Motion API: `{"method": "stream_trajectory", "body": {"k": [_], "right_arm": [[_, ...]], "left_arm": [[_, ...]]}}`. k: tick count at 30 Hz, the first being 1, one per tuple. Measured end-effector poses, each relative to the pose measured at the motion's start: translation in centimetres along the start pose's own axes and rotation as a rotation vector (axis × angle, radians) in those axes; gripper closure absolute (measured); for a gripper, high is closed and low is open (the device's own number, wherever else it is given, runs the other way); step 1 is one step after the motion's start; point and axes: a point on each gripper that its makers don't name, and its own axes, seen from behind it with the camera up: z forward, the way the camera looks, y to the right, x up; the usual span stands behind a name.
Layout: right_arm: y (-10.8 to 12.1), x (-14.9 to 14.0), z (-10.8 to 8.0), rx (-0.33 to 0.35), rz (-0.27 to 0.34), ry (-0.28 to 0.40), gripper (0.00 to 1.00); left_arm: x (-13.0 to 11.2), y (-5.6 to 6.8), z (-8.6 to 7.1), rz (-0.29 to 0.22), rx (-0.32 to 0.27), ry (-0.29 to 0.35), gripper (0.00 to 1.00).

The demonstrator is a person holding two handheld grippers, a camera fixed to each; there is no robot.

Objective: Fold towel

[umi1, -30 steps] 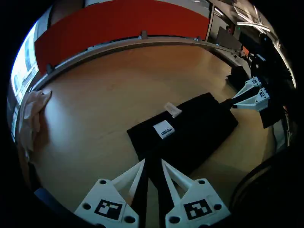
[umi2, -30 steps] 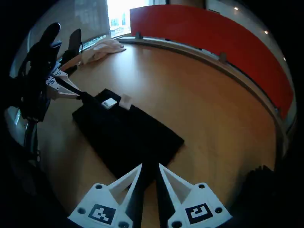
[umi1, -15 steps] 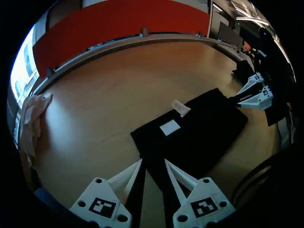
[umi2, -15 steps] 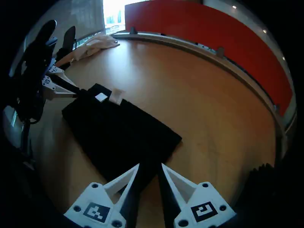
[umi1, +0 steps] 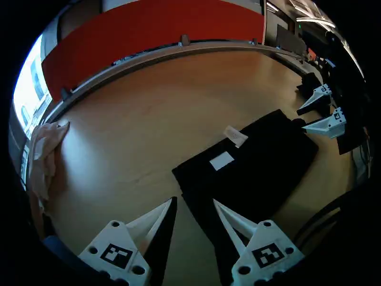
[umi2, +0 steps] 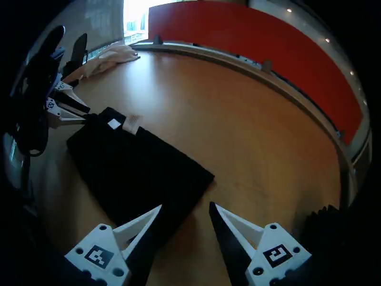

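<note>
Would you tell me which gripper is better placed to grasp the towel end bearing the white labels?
Left, probably. The left gripper is open at the end of the black towel that carries the white labels; the right gripper, also open, sits at the opposite end.

the wooden surface (umi1: 143,119) is broad, with a grey rim curving along its far edge. a folded black towel (umi1: 257,167) lies flat on it toward the near side, a small white label (umi1: 222,160) on top. a crumpled pale cloth (umi1: 43,148) lies well apart, at the surface's edge.
</note>
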Motion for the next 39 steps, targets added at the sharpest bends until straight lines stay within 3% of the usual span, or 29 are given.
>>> {"method": "stream_trajectory", "body": {"k": [20, 22, 24, 26, 39], "right_arm": [[2.5, 2.4, -0.2, -0.066, -0.010, 0.045, 0.30], [2.7, 2.5, -0.2, -0.073, -0.010, 0.049, 0.28], [2.7, 2.6, -0.3, -0.074, -0.007, 0.052, 0.13], [2.5, 2.6, -0.4, -0.067, -0.003, 0.055, 0.02], [2.0, 2.5, -1.1, -0.065, 0.012, 0.071, 0.00]], "left_arm": [[2.4, -1.5, -0.4, -0.001, 0.034, 0.038, 0.54], [2.5, -1.5, -0.5, -0.005, 0.032, 0.039, 0.46], [2.5, -1.5, -0.6, -0.010, 0.029, 0.038, 0.15], [2.5, -1.4, -0.7, -0.018, 0.025, 0.036, 0.00], [2.3, -1.0, -1.0, -0.027, 0.025, 0.036, 0.00]]}}
